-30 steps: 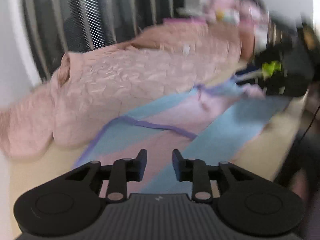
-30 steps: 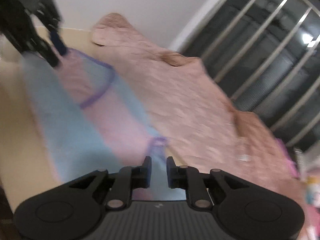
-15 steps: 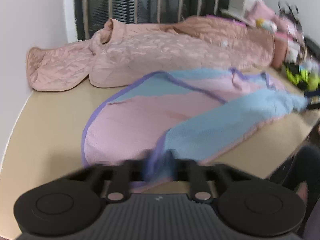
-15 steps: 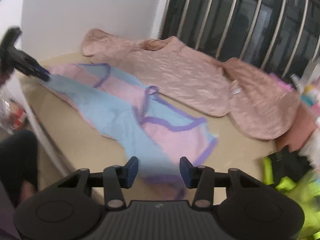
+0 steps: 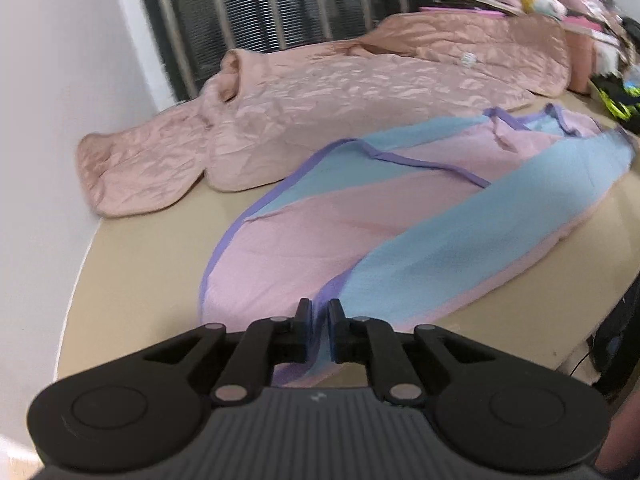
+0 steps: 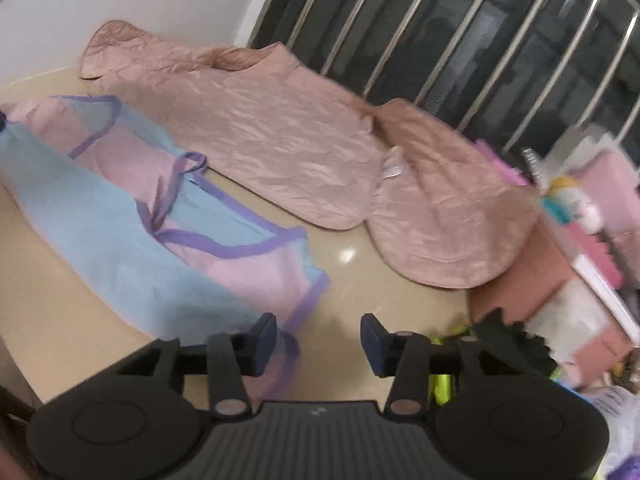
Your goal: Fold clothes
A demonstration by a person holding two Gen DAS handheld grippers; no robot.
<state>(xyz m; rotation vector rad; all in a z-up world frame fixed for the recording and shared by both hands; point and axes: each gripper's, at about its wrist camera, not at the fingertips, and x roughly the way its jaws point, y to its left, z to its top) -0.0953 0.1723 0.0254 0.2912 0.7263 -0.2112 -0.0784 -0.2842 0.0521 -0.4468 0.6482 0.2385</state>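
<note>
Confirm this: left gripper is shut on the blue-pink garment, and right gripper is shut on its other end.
Not quite. The right gripper is open, as the right wrist view shows, with the garment lying by its left finger. The left gripper is indeed shut on the garment.

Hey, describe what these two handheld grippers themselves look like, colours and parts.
Both match: the left gripper and right gripper are matte black, with a ribbed grey body bearing a small pale logo, round discs at each side, angular linkage arms with silvery pivot pins, and jaws lined with dark blue pads. No cables or sleeves show.
</note>
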